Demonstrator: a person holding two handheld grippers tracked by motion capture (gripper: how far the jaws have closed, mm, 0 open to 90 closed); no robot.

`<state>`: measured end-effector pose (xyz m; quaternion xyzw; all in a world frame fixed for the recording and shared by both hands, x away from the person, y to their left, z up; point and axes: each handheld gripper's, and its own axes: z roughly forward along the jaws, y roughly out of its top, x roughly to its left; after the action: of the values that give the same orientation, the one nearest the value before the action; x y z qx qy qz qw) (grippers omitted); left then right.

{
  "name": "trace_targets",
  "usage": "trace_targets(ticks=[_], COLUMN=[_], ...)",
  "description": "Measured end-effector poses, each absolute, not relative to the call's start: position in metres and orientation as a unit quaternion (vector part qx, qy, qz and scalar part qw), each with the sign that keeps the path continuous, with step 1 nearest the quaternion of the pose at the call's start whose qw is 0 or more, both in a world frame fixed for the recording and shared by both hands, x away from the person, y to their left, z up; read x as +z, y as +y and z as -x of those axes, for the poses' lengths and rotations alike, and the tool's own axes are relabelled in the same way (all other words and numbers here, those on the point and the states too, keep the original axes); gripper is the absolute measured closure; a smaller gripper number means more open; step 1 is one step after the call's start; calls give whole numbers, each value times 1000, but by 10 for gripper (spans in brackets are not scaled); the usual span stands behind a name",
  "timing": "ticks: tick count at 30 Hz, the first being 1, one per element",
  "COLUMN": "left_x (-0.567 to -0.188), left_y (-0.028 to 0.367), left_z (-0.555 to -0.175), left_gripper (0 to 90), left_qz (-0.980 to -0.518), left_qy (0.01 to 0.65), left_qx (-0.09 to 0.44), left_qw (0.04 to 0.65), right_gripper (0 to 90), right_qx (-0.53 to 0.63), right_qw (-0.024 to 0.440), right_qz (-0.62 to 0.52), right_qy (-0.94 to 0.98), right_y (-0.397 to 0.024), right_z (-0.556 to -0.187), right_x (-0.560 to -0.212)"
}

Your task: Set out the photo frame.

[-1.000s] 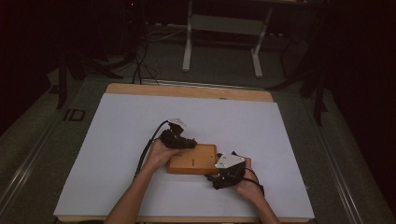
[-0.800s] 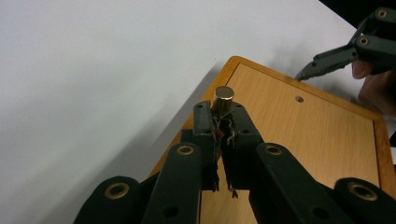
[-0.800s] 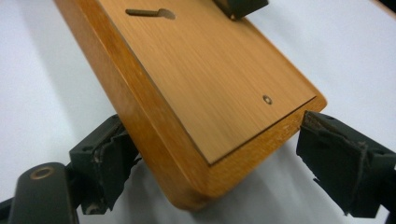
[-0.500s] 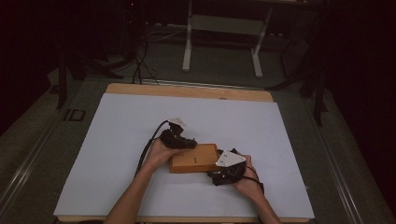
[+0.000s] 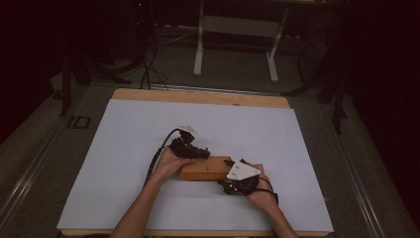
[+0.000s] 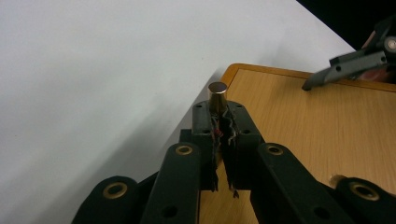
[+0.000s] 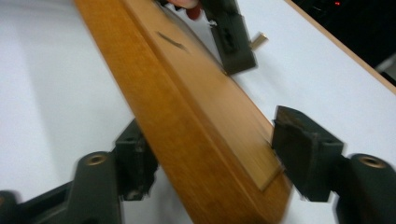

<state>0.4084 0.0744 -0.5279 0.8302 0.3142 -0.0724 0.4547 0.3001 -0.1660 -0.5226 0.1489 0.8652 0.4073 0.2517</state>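
Forearms enter from the bottom edge of the high view, each hand carrying a gripper. The right gripper point(image 5: 233, 184) is seen at the near right end of a wooden box point(image 5: 205, 167), which lies flat on the white sheet point(image 5: 124, 144) covering the table. In the right gripper view the box's end is straddled by the two jaws, which have just been closing; the left pad is met by the box's side, while a small gap is seen at the right pad, so the box is not yet pinched. Farther in, the left gripper point(image 5: 200, 152) is laid over the box's far left corner. In the left gripper view its jaws are pressed together on a small brass peg point(image 6: 217, 97), held upright just beside the box's corner.
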Motion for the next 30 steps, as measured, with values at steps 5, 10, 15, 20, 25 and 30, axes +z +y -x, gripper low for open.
trace_targets(ticks=[5,10,15,20,25,30], left_x=[-527,-526,-522,-520,-514,-510], left_y=[74,73,76,81,88,100], left_z=[-408,-406,-403,-399,-389,-377], left_gripper=[827,766,675,618,574,570], left_qz=[-832,-835,-835,-836,-836,-819], left_qy=[315,315,318,322,319,325], left_qx=[-65,-53,-45,-24,14,43], left_qw=[453,447,446,443,446,470], right_gripper=[368,382,383,384,385,386], right_qx=[413,418,419,420,420,421], right_qw=[250,251,251,250,250,249], right_qz=[-153,-156,-157,-158,-158,-158], right_qy=[862,859,858,858,858,858], right_y=[-168,-170,-171,-171,-171,-171], right_z=[-301,-302,-302,-302,-302,-302], right_x=[-522,-520,-520,-520,-520,-519])
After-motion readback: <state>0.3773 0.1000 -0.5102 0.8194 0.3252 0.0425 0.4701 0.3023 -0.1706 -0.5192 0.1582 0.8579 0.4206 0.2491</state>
